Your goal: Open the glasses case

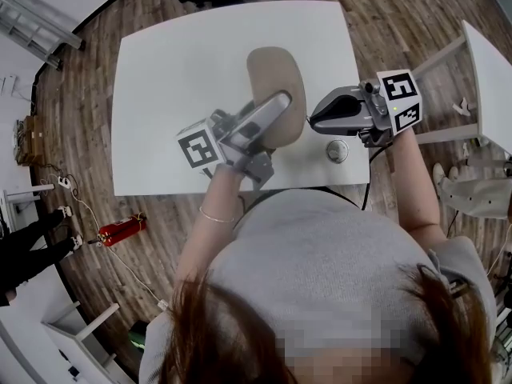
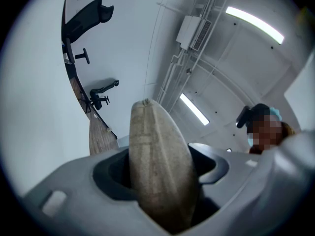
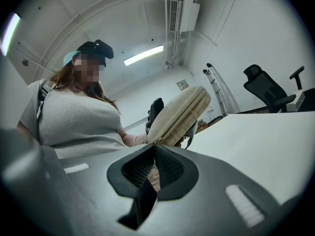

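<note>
Left tongs [image 1: 272,114] stand wide and clamp the glasses case [image 1: 272,70] across its broad faces, holding it tilted up and clear of the white table [image 1: 176,70], above the table's near middle. Right tongs [image 1: 315,119] are pressed together at the case's near corner, on a thin tan strip that I take for the zip pull [image 3: 154,175], though it is too small to be sure.

From where I stand the case looks light: a beige fabric shell, rounded, with a zip seam running up its edge. I'd expect it to be firm enough to keep its shape but to give a little under the pads, so a hard squeeze would only pinch the zip line shut. The cloth should grip well enough. The pull is the awkward part, small and flat and likely to slip out if tugged at an angle. Best hold, I'd say, is as it is now: the body by its flat sides, seam left free, and the pull taken square and drawn along the seam.

Counted: one case, two tongs, one small round disc [image 1: 338,150] on the table, a second table [image 1: 490,78] to the right, one red canister [image 1: 120,230] on the floor
</note>
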{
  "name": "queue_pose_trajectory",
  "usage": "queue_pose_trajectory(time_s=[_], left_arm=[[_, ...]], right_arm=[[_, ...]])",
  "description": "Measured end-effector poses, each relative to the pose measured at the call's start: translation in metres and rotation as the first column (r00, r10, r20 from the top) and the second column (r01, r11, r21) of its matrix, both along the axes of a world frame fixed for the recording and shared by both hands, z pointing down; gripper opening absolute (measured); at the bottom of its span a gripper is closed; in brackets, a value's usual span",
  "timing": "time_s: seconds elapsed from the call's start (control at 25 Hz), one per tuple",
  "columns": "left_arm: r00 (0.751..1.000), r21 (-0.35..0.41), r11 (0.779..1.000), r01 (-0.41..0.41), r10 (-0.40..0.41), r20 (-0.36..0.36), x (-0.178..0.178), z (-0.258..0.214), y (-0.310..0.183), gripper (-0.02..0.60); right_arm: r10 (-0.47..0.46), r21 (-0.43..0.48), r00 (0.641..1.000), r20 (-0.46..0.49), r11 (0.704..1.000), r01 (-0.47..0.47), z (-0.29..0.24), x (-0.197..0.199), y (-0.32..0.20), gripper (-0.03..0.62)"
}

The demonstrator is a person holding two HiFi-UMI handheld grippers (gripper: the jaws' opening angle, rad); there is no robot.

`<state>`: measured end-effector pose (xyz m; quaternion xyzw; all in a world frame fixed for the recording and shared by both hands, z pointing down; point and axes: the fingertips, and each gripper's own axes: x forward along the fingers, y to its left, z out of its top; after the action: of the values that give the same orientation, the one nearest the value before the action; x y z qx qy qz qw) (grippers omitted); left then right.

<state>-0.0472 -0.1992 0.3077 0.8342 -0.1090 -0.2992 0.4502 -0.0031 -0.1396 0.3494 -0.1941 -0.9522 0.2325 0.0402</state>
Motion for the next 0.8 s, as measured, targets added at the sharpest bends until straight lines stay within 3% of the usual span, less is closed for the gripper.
queue_pose_trajectory(time_s=[0.44, 0.8], left_arm=[[0.998, -0.041, 0.997, 0.062, -0.063, -0.022, -0.007, 0.005, -0.013, 0.318], [0.995, -0.041, 0.995, 0.096, -0.097, -0.021, -0.014, 0.001, -0.021, 0.318]], right_arm=[[0.007, -0.017, 1.000, 0.006, 1.000, -0.007, 0.006, -0.005, 0.002, 0.012], [0.082, -0.062, 0.994, 0.071, 0.995, -0.078, 0.004, -0.011, -0.001, 0.012]])
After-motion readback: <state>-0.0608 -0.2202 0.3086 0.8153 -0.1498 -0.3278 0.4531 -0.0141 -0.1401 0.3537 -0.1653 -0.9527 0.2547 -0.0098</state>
